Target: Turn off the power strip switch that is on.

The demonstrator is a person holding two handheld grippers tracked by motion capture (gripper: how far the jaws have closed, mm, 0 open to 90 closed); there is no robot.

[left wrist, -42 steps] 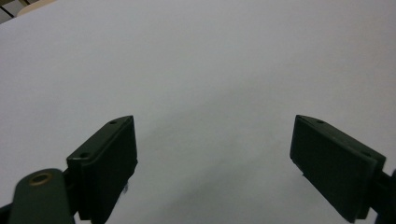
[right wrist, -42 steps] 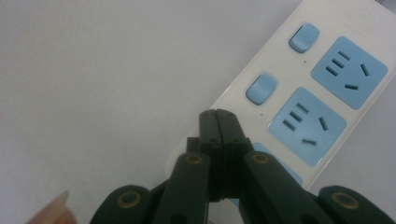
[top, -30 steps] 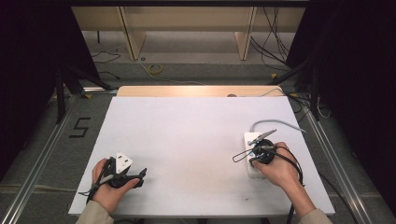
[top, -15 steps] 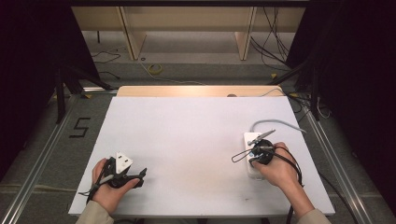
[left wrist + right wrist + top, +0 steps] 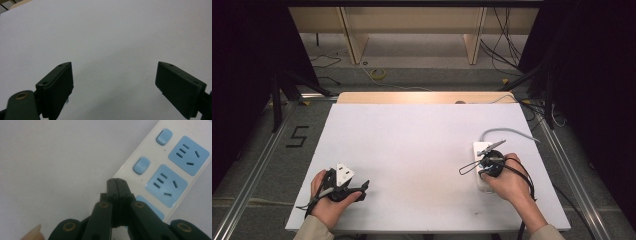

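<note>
White and bare, the table sits in a dim room, with a strip of pale wood along its far edge and dark drapes to either side; on the grey floor to the left a black figure "5" is marked beside a metal rail. No brand or lettering can be read on anything on the table. The power strip lies near the right edge of the table, a long white bar with a grey cord curling away from its far end. In the right gripper view the power strip shows light-blue socket panels, each with several dark slots, and a rounded light-blue switch beside each socket. The right gripper rests over the near part of the strip, held in the person's right hand; the right gripper has its two black jaws pressed flat together with nothing between them, their tips at the strip's long edge just below the nearer switch, though whether they touch it cannot be told. The left gripper lies low at the near left of the table in the left hand, well apart from the strip. The left gripper has its jaws spread wide over bare white surface, holding nothing.
</note>
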